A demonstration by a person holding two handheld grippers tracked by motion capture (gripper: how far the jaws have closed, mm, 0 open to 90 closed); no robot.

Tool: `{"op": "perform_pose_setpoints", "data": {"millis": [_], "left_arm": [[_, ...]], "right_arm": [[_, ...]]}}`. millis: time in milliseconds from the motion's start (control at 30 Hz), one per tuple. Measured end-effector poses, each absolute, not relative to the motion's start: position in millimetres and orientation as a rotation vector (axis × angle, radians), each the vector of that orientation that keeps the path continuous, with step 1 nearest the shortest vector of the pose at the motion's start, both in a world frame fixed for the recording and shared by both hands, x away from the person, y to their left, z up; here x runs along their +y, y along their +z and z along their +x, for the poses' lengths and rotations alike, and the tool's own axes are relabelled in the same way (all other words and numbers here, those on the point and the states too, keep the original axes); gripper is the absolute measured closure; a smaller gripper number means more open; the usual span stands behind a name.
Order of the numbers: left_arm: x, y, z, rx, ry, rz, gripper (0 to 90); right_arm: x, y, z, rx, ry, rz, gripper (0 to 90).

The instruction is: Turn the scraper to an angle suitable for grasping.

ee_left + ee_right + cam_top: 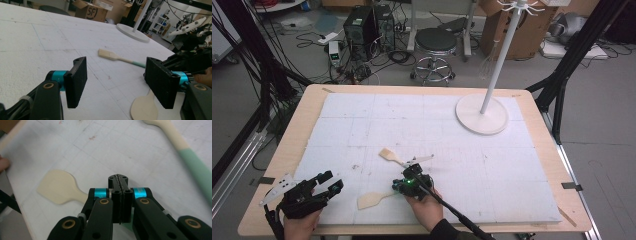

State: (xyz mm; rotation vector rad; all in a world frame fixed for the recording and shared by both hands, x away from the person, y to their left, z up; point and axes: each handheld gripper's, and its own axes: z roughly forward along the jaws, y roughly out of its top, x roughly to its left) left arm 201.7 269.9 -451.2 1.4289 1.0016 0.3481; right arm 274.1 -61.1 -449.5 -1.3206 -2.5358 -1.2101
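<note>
Two wooden spatulas with pale green handles lie on the white foam board (492,165). The farther spatula (390,155) (110,55) (185,150) lies near the board's middle. The nearer spatula (371,200) (145,107) (58,190) lies towards the front edge, and its handle runs under my right gripper (398,188) (120,179). That gripper's pads are pressed together with nothing between them, just above the handle. At the front left, my left gripper (331,181) (118,82) rests open and empty, pointing towards both spatulas.
A white stand with a round base (482,116) (132,32) and a tall pole rises at the back right of the board. The wooden table rim (287,150) frames the foam. A stool (434,47) and boxes stand on the floor beyond.
</note>
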Motion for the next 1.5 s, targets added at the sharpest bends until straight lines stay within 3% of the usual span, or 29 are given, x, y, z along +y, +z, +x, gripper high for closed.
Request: {"op": "perform_pose_setpoints", "data": {"millis": [700, 1167, 1500], "left_arm": [[270.3, -451.6, 202.0, 1.004, 0.35, 1.431, 35.4], [268.0, -451.1, 203.8, 1.0, 0.349, 1.442, 35.4], [266.4, -451.1, 204.5, 0.998, 0.347, 1.443, 35.4]], "right_arm": [[-109.6, -449.4, 254.3, -2.505, -1.251, -1.346, 90.0], [-170.2, -451.1, 249.1, -2.333, -1.315, -1.464, 90.0], [-171.4, -450.8, 245.0, -2.38, -1.287, -1.471, 90.0]]}}
